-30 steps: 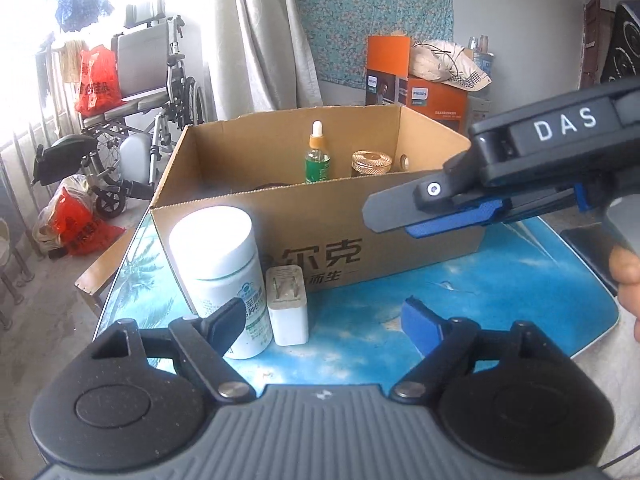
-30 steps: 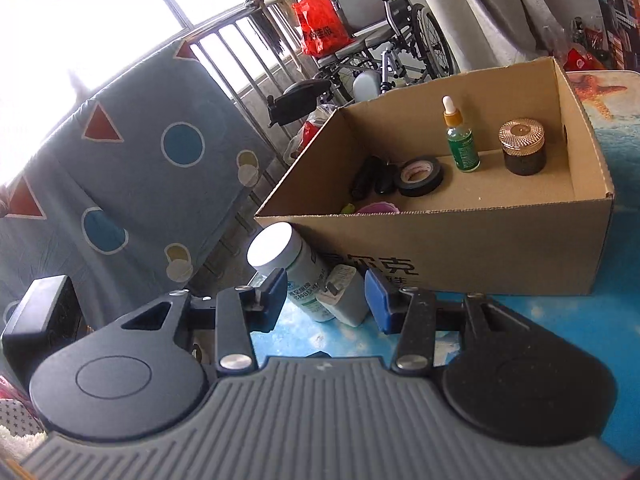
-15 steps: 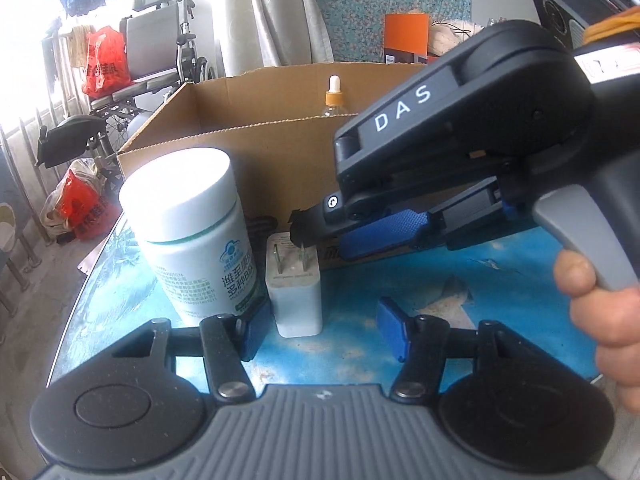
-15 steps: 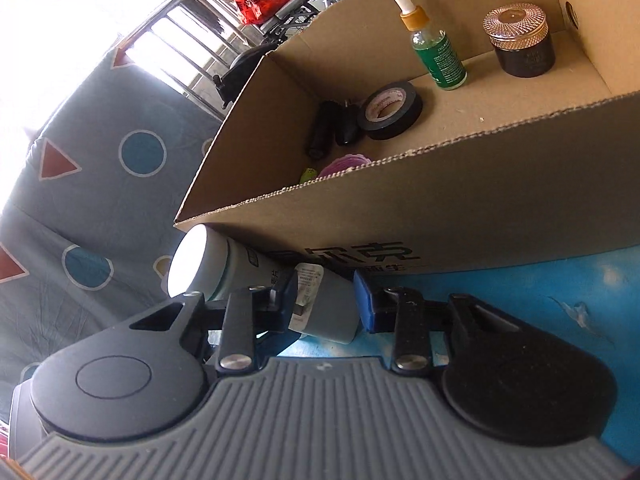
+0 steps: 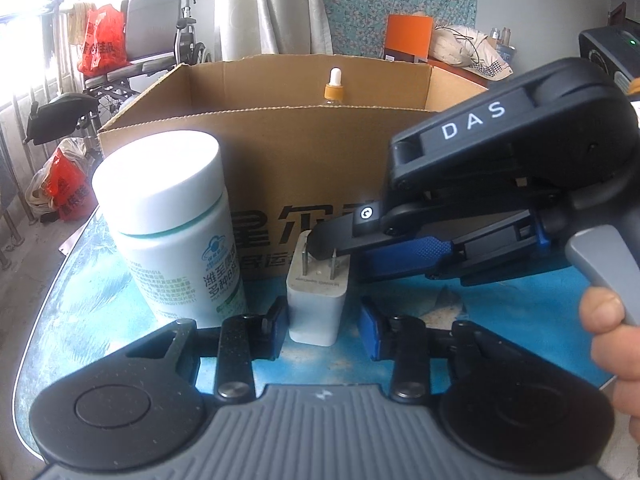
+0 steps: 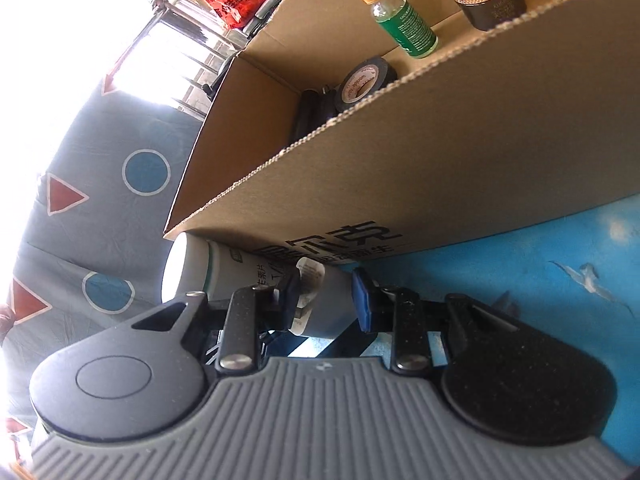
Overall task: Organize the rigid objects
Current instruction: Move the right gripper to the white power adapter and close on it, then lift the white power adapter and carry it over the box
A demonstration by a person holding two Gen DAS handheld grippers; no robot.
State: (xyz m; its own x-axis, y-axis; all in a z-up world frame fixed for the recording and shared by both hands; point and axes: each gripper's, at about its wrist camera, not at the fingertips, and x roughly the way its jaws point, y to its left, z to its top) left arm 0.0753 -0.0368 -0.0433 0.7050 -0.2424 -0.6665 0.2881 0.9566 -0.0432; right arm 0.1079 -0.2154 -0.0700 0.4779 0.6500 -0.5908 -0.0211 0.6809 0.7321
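At lower centre of the left wrist view, the white charger (image 5: 316,304) now sits between the fingers of the left gripper (image 5: 322,324). 1 second ago that gripper hung back with its jaws wide; they are closing, the left pad at the charger's side and the right pad apart from it. The right gripper (image 6: 324,300) has dropped in from the right, rolled onto its side, and appears to pinch the charger's upper end. The pick-up looks nearly made, with the cardboard box (image 5: 320,168) the likely destination. The charger stands on the blue table (image 5: 500,300) just beside the white bottle (image 5: 176,232), long axis vertical and its 2 prongs (image 5: 306,260) pointing up.
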